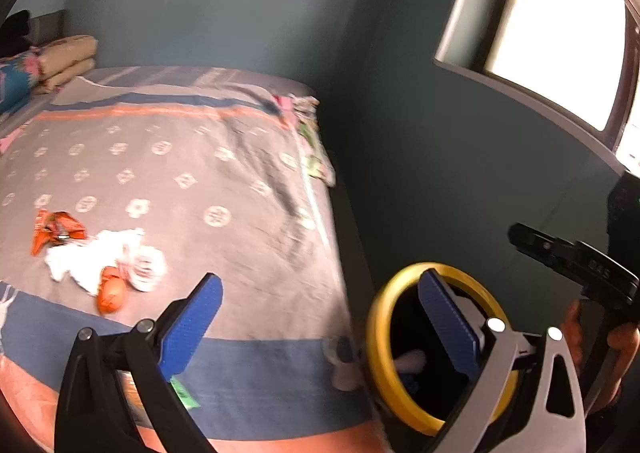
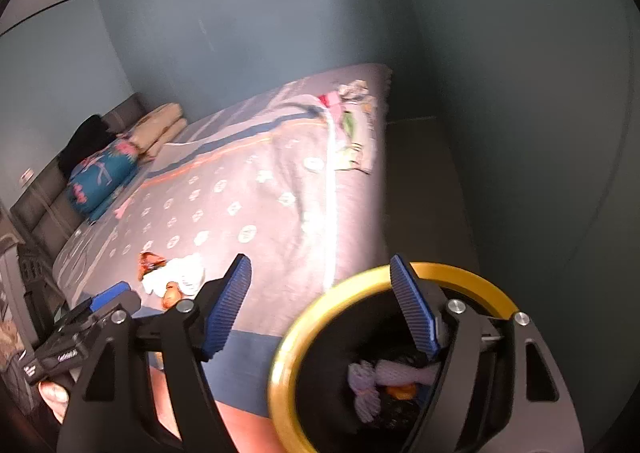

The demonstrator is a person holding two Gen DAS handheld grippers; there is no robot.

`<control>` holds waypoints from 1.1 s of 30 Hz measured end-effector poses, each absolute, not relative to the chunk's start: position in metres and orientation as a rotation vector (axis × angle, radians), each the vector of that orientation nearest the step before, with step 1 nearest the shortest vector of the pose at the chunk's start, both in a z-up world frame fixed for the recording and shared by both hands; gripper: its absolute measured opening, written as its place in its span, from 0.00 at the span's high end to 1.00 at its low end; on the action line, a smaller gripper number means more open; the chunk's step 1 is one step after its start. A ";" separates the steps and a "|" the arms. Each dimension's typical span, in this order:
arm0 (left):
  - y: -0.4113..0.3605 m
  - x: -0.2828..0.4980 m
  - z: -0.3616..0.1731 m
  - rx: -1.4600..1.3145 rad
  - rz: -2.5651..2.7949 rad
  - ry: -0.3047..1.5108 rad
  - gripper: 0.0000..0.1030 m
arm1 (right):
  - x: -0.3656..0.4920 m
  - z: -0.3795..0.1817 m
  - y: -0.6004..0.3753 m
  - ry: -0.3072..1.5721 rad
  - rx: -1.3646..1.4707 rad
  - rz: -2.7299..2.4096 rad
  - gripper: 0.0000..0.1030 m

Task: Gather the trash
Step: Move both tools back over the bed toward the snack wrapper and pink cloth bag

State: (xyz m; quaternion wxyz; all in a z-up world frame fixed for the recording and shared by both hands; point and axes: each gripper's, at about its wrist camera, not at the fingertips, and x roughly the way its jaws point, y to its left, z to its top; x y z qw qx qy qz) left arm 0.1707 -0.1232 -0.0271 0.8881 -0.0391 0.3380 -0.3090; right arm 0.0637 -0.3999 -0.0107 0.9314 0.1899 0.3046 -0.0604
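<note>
Trash lies on the bed: an orange wrapper (image 1: 58, 231), crumpled white paper (image 1: 106, 259) and a small orange item (image 1: 110, 295); the right wrist view shows the same pile (image 2: 172, 277). A black bin with a yellow rim (image 1: 376, 333) stands at the bed's right side and holds crumpled tissue (image 2: 368, 381). My left gripper (image 1: 320, 327) is open and empty, between the pile and the bin. My right gripper (image 2: 324, 305) is open and empty, its right finger over the bin's rim (image 2: 280, 365).
The bed has a grey patterned blanket (image 1: 192, 173) with blue and orange borders. Folded pillows (image 1: 66, 57) lie at the headboard. Loose cloth (image 1: 308, 121) lies at the far edge. A teal wall and a bright window (image 1: 556, 29) are on the right.
</note>
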 end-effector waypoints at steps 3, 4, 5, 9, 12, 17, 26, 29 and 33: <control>-0.098 0.179 -0.025 -0.096 -0.584 0.687 0.08 | 0.079 -0.005 -0.377 0.625 0.355 -0.075 0.30; -0.092 0.181 -0.025 -0.101 -0.567 0.683 0.08 | 0.084 -0.003 -0.370 0.627 0.347 -0.061 0.30; -0.084 0.186 -0.025 -0.109 -0.550 0.683 0.08 | 0.087 -0.002 -0.366 0.628 0.342 -0.053 0.30; -0.049 0.202 -0.027 -0.141 -0.483 0.687 0.08 | 0.108 0.000 -0.338 0.640 0.321 -0.004 0.30; -0.025 0.213 -0.030 -0.164 -0.436 0.685 0.08 | 0.121 0.001 -0.318 0.649 0.306 0.028 0.30; 0.008 0.227 -0.035 -0.179 -0.375 0.685 0.08 | 0.146 -0.002 -0.285 0.673 0.288 0.078 0.30; 0.056 0.258 -0.054 -0.186 -0.267 0.708 0.08 | 0.196 -0.020 -0.222 0.726 0.225 0.184 0.30; 0.066 0.268 -0.063 -0.171 -0.236 0.715 0.08 | 0.211 -0.028 -0.206 0.744 0.202 0.205 0.30; 0.078 0.284 -0.076 -0.170 -0.195 0.733 0.08 | 0.233 -0.040 -0.185 0.775 0.178 0.231 0.30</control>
